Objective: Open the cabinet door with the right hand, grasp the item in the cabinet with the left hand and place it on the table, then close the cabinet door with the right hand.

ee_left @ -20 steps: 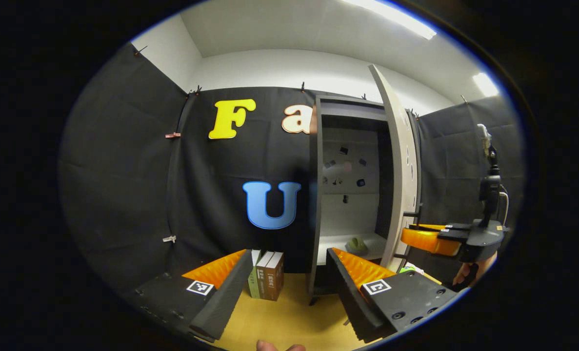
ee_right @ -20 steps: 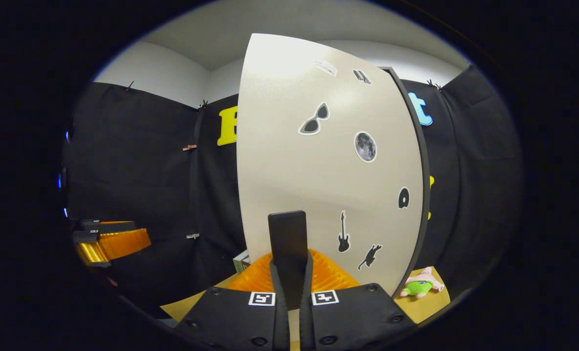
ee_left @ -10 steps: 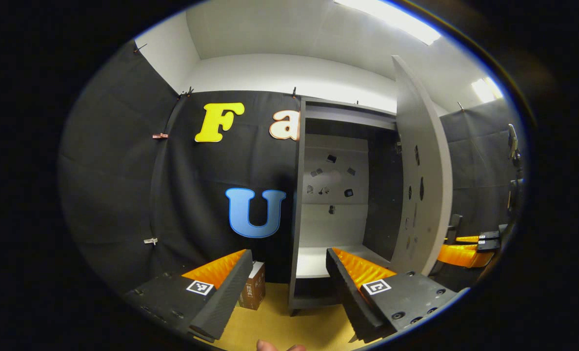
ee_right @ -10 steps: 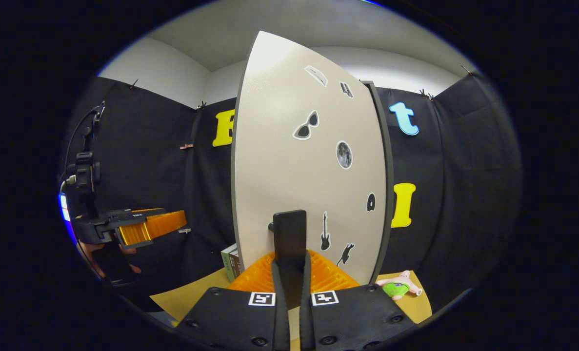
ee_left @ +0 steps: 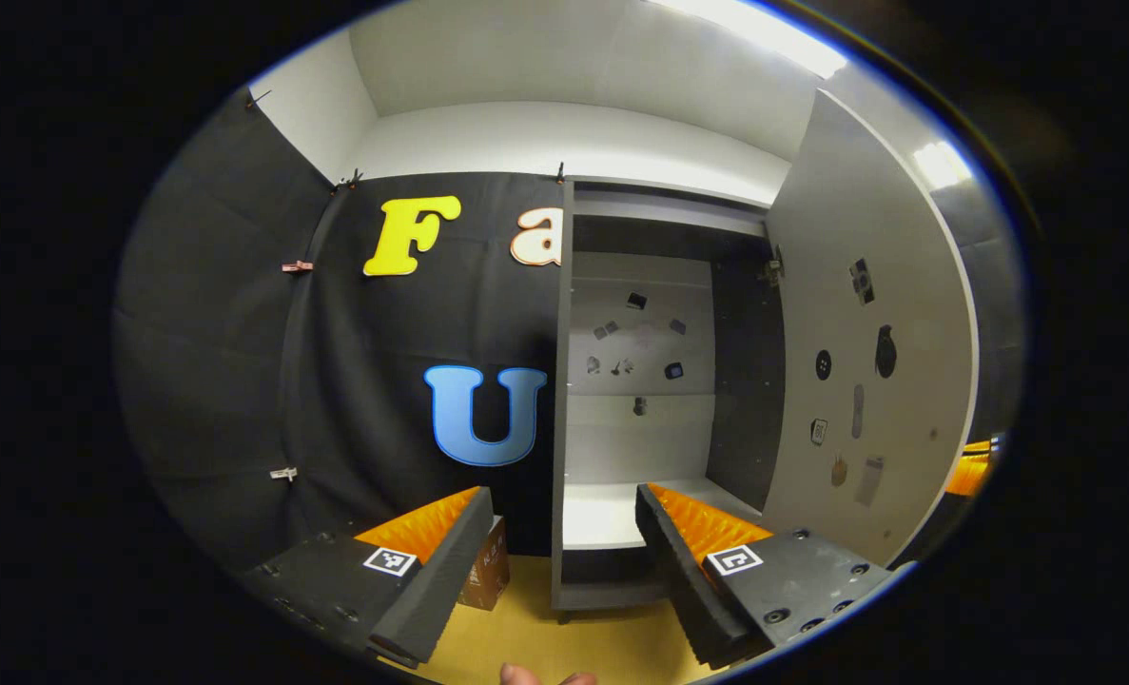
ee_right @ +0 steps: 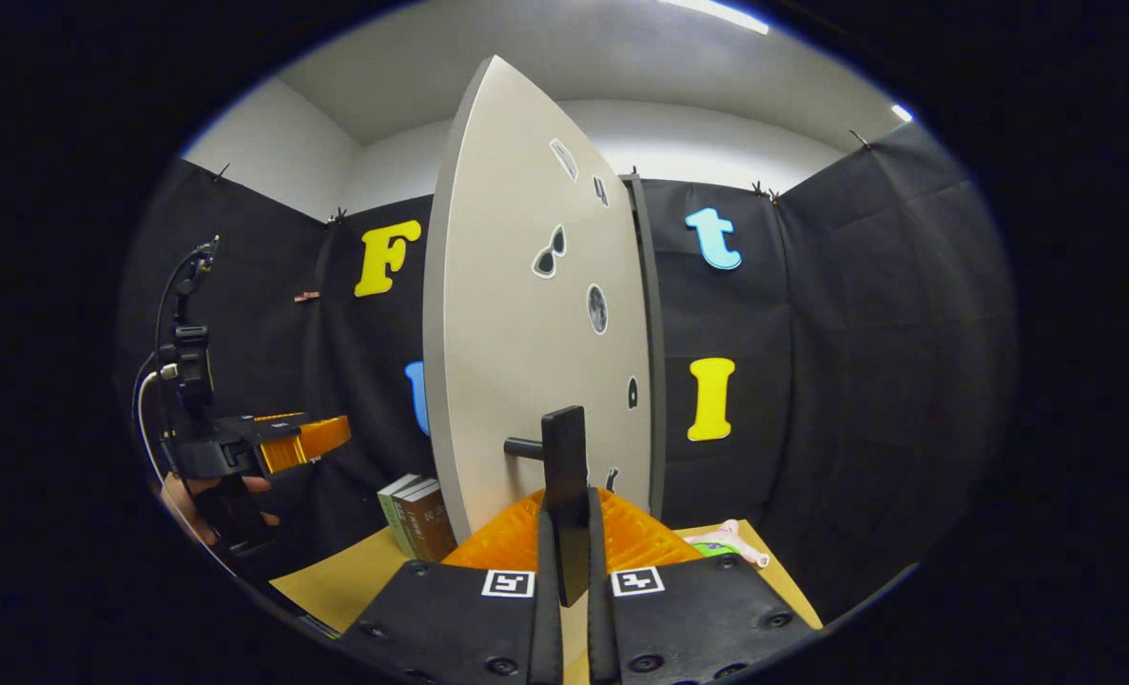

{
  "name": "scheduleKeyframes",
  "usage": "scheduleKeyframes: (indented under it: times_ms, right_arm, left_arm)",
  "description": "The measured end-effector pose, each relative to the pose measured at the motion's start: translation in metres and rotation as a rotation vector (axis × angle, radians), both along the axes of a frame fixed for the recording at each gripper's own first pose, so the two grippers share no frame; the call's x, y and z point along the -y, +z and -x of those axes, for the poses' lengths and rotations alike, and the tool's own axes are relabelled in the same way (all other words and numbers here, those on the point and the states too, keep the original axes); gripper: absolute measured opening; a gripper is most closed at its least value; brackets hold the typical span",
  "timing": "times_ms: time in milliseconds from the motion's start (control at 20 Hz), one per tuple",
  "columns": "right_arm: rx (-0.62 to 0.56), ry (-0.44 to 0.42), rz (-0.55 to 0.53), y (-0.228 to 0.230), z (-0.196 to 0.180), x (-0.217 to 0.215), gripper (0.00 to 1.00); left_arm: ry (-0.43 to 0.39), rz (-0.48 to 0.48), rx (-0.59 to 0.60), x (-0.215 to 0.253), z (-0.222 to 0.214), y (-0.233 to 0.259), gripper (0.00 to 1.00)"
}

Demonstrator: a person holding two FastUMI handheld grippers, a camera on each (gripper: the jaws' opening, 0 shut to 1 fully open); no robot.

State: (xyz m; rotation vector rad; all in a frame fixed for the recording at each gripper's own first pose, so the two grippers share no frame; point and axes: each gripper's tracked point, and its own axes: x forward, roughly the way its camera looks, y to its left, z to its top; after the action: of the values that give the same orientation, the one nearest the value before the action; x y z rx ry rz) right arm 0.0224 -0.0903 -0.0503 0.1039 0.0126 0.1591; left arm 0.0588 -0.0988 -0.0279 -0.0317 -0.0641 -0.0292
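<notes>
Right hand-held gripper (ee_right: 565, 533) clamped on door handle (ee_right: 564, 476); cabinet door (ee_right: 516, 323) swung wide. Left hand-held gripper (ee_left: 564, 533) spread wide, empty, facing open cabinet (ee_left: 635, 381). Item hidden behind a finger; position on shelf (ee_left: 602, 509) unclear. Books (ee_right: 417, 514) on worktop (ee_left: 564, 647).

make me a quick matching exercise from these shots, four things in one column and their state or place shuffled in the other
Things:
1. cabinet door
2. door handle
3. left tongs
4. books

States or places:
A. open, facing the cabinet
B. swung wide open
C. standing on the table beside the cabinet
D. clamped in the right tongs

Pairs: 1-B, 2-D, 3-A, 4-C
</notes>
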Motion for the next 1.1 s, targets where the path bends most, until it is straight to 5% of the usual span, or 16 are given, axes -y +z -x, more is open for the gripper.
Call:
scheduleKeyframes:
  times_ms: [500,950,1100]
  right_arm:
    - [-0.002,-0.181,0.001,-0.002,0.009,0.096,0.09]
    - [0.025,-0.085,-0.010,0.004,0.024,0.098,0.10]
    - [0.040,-0.079,-0.031,0.006,0.034,0.122,0.19]
  left_arm:
    - [-0.062,-0.021,-0.028,0.057,-0.035,-0.006,0.95]
    - [-0.150,-0.026,-0.125,0.101,-0.089,-0.017,0.95]
    - [-0.199,-0.070,-0.187,0.122,-0.116,-0.022,0.95]
